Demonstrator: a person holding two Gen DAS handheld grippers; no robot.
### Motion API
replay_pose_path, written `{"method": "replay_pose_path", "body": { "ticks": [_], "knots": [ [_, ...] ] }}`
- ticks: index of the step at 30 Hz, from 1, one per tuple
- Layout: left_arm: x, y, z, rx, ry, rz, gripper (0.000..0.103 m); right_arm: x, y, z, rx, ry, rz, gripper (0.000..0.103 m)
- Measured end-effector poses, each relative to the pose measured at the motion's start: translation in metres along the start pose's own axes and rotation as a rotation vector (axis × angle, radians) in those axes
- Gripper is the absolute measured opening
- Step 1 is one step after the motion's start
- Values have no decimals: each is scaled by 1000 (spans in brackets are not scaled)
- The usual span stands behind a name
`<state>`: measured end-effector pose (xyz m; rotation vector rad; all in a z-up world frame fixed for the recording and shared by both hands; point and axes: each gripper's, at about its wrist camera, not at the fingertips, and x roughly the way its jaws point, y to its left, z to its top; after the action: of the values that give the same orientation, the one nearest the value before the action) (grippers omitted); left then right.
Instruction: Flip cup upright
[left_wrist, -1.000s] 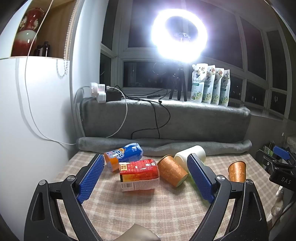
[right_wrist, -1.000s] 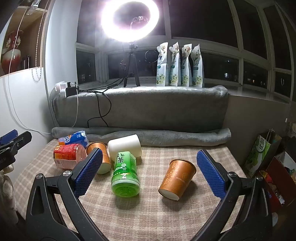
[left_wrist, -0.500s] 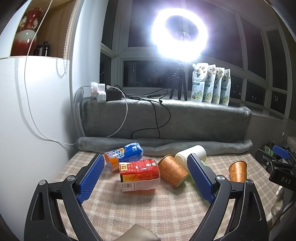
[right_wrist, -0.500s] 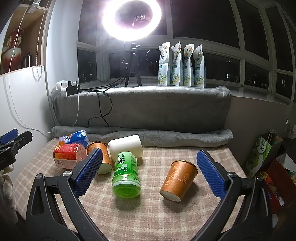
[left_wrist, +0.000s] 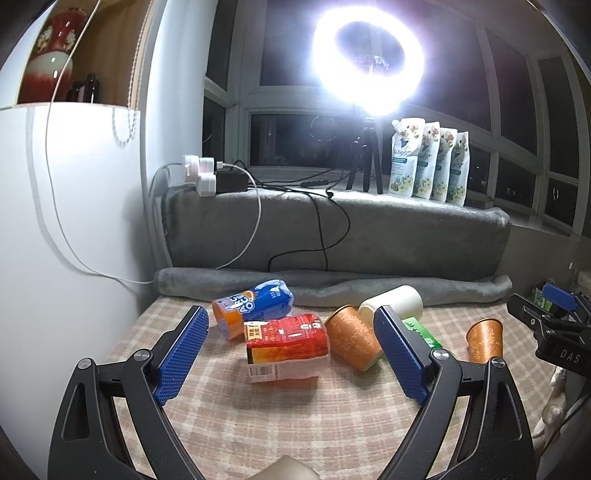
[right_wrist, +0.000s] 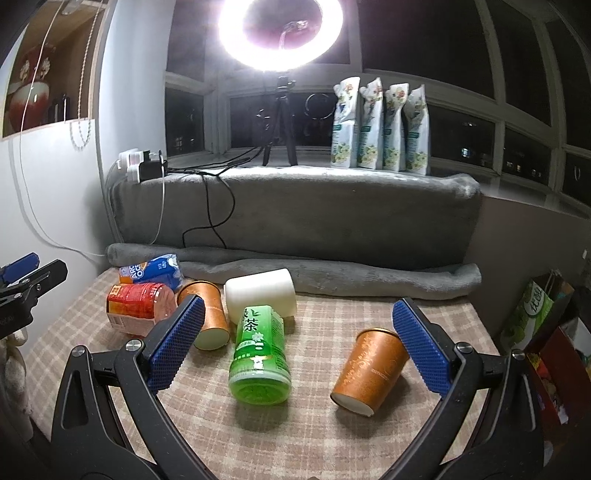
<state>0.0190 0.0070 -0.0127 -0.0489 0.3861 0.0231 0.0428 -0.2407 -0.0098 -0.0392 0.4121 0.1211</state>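
Checked tabletop (right_wrist: 295, 443) carries the tipped cup (right_wrist: 369, 369) just ahead of the right tool (right_wrist: 295, 347), beside its right finger, base toward it, rim away; both tools spread, left tool (left_wrist: 291, 354) farther.

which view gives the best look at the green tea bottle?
Right wrist. The green tea bottle lies on its side in full view between the open fingers, label and base both visible. In the left wrist view only a green sliver shows, behind the left gripper's right finger.

Bare cloth (right_wrist: 314, 435) fronts the cup (right_wrist: 369, 371); green bottle (right_wrist: 260, 354) crowds its left.
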Motion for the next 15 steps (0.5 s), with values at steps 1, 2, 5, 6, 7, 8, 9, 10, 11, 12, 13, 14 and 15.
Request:
{"method": "replay_pose_path", "body": {
  "ticks": [1, 2, 5, 6, 7, 8, 9, 10, 11, 12, 13, 14, 15],
  "knots": [
    [2, 2, 0, -2, 6, 1, 91, 3, 2, 1, -12, 2, 6, 103],
    [4, 4, -1, -3, 12, 3, 91, 6, 5, 2, -28, 4, 13, 103],
    [10, 10, -3, -7, 33, 13, 91, 19, 12, 6, -68, 20, 39, 103],
    [11, 11, -4, -8, 38, 14, 91, 24, 16, 8, -82, 25, 49, 103],
    [14, 14, -5, -9, 45, 18, 91, 29, 19, 10, -97, 30, 62, 103],
    [15, 16, -6, -9, 50, 23, 91, 34, 22, 13, -114, 36, 75, 103],
    [17, 18, -6, -7, 55, 28, 91, 40, 26, 15, -133, 43, 86, 103],
    [18, 21, -8, -7, 61, 34, 91, 46, 30, 18, -153, 51, 99, 103],
    [20, 23, -8, -8, 66, 38, 91, 51, 34, 20, -170, 58, 117, 103],
    [21, 26, -9, -8, 72, 43, 91, 57, 38, 24, -188, 67, 138, 103],
    [23, 29, -10, -11, 80, 49, 91, 64, 43, 28, -213, 76, 158, 103],
    [24, 32, -11, -14, 88, 54, 91, 70, 49, 31, -233, 82, 170, 103],
    [26, 36, -12, -18, 97, 57, 91, 76, 54, 34, -260, 89, 188, 103]
  ]
}}
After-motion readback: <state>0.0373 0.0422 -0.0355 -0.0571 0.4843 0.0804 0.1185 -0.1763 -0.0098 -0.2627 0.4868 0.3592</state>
